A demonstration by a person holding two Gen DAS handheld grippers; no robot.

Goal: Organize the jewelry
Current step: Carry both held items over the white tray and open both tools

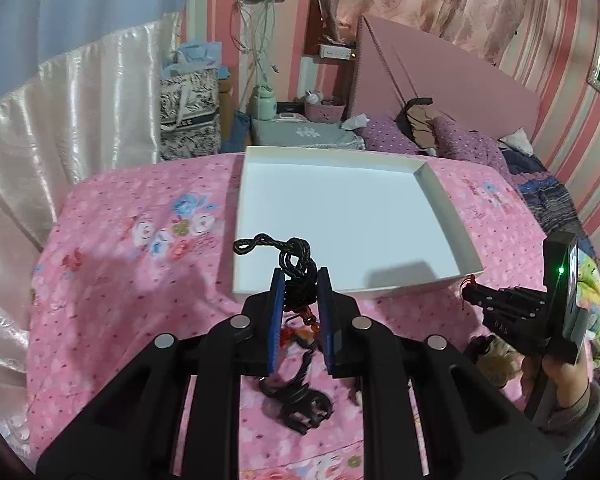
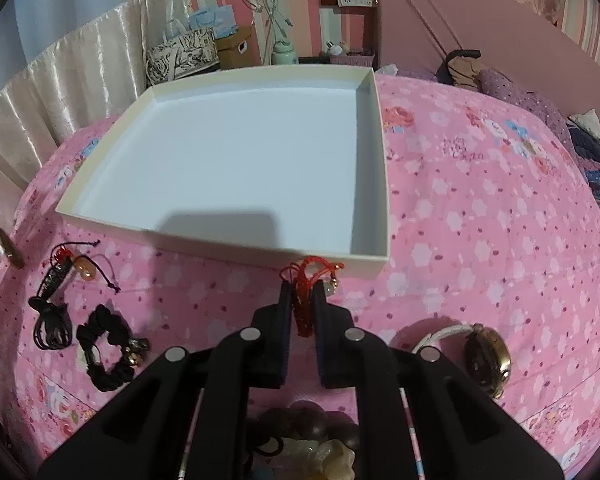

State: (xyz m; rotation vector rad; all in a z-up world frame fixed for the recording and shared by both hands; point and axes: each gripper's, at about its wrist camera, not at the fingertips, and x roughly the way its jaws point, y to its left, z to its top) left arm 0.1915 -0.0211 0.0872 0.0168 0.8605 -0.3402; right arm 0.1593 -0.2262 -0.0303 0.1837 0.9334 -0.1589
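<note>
Left wrist view: left hand-held gripper (image 1: 303, 280), clamped on a black cord necklace (image 1: 296, 260), faced the white tray (image 1: 446, 216) just ahead.

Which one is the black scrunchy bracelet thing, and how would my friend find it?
Start at the big white box on the pink bedspread. Near its front left corner lies a small group of dark jewelry. The black ruffled bracelet is the piece nearest the camera: a closed ring of gathered cord with shiny beads, unlike the straight cord bundle beside it.

The tray (image 2: 374, 160) lies on the bedspread (image 2: 480, 220), behind the wristwatch (image 2: 488, 356) and scrunchie (image 2: 104, 356).
</note>
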